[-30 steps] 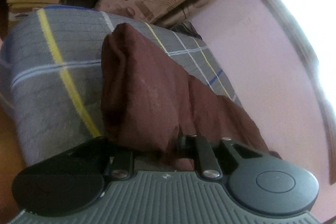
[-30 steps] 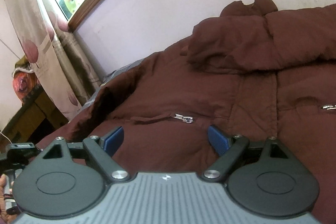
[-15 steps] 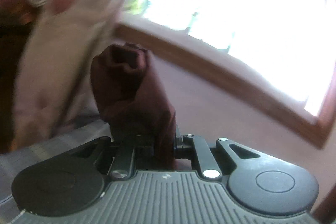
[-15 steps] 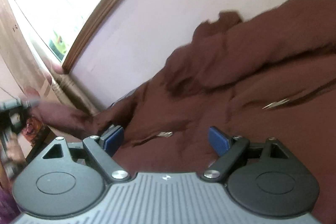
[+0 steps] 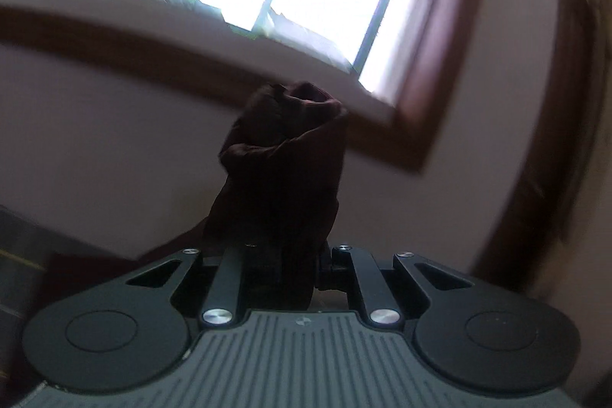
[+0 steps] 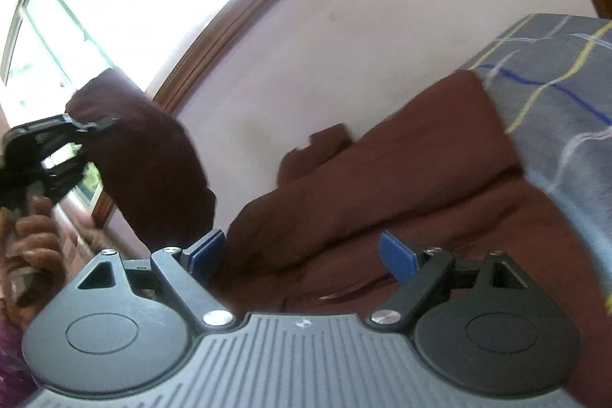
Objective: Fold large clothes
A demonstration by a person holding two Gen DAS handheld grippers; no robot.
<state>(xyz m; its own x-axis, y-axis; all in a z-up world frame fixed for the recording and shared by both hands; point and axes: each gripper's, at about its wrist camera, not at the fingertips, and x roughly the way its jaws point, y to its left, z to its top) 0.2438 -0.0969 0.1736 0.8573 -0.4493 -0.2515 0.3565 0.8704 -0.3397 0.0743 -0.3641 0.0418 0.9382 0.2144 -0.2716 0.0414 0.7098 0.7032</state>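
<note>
A dark brown jacket [image 6: 382,194] lies spread on a bed with a grey checked sheet [image 6: 566,94]. My left gripper [image 5: 302,262] is shut on the jacket's sleeve [image 5: 287,155], which stands up bunched in front of the window. In the right wrist view the left gripper [image 6: 49,148] is raised at the far left with the sleeve [image 6: 153,159] hanging from it. My right gripper [image 6: 302,255] is open and empty, its blue pads [image 6: 397,259] just above the jacket body.
A pale wall [image 6: 344,44] runs behind the bed. A bright window with a brown wooden frame [image 5: 420,64] is above it. A person's hand [image 6: 34,243] holds the left gripper at the left edge.
My left gripper has lifted the sleeve off the bed and swung it up towards the window. My right gripper has tilted and shifted over the jacket, still open.
</note>
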